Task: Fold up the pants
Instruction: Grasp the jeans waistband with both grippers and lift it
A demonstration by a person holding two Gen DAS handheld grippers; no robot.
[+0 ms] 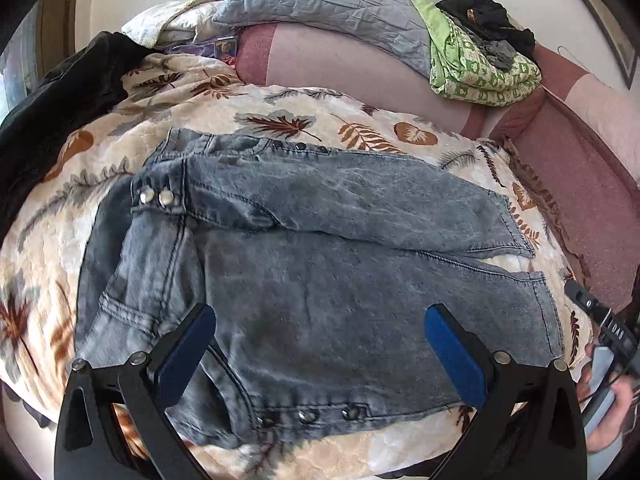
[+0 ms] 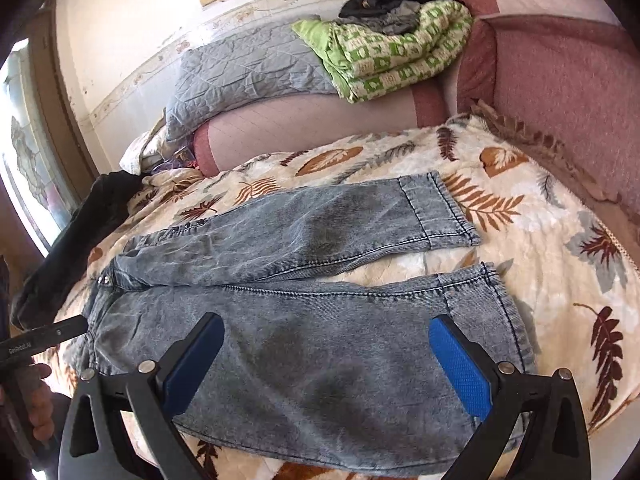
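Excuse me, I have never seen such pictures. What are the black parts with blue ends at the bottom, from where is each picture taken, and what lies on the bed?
There is no robot here. A person holds a two-finger hand tool in each hand, and a wide-angle camera on each tool looks forward along its fingers. One picture is from the left gripper, the other from the right gripper. The blue parts are their finger pads. Both are open and hold nothing. On the leaf-patterned blanket lie grey-blue jeans, spread flat with the legs apart, not yet folded. Behind are a green patterned quilt and a grey pillow.
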